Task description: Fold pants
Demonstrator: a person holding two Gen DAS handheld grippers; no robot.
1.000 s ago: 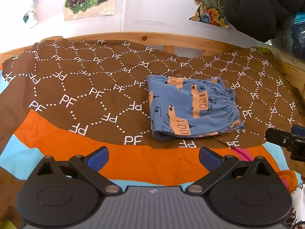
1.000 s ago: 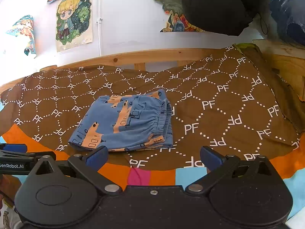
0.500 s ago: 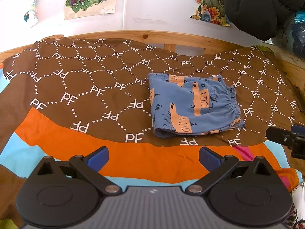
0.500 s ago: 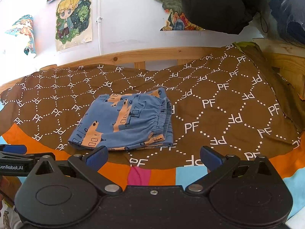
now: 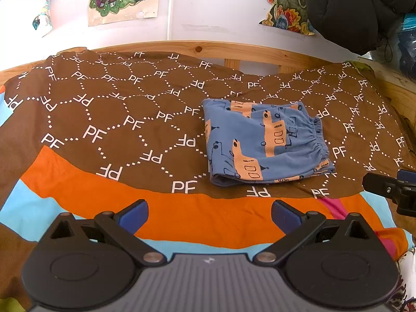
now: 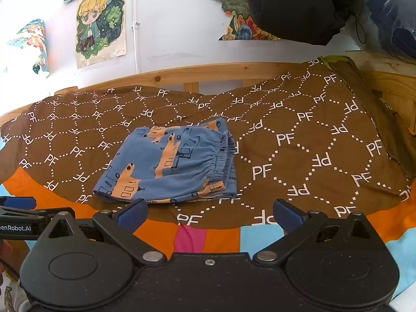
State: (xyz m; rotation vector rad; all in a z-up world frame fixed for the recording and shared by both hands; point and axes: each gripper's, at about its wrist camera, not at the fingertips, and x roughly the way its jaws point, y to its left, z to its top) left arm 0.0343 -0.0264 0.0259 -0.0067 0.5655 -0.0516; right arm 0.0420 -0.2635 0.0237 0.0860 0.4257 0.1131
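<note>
Both grippers [image 5: 209, 212] [image 6: 209, 212] slightly back, wide, empty

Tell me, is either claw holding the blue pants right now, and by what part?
Nothing is held. The left claw and right claw are both open, short of the folded pants.

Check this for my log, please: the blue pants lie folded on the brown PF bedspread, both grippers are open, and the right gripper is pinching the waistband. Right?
Not quite. The right gripper pinches nothing: in the right wrist view its jaws stand wide apart, short of the blue pants. The rest holds: they lie folded on the brown PF bedspread, and the left gripper is open too.
</note>
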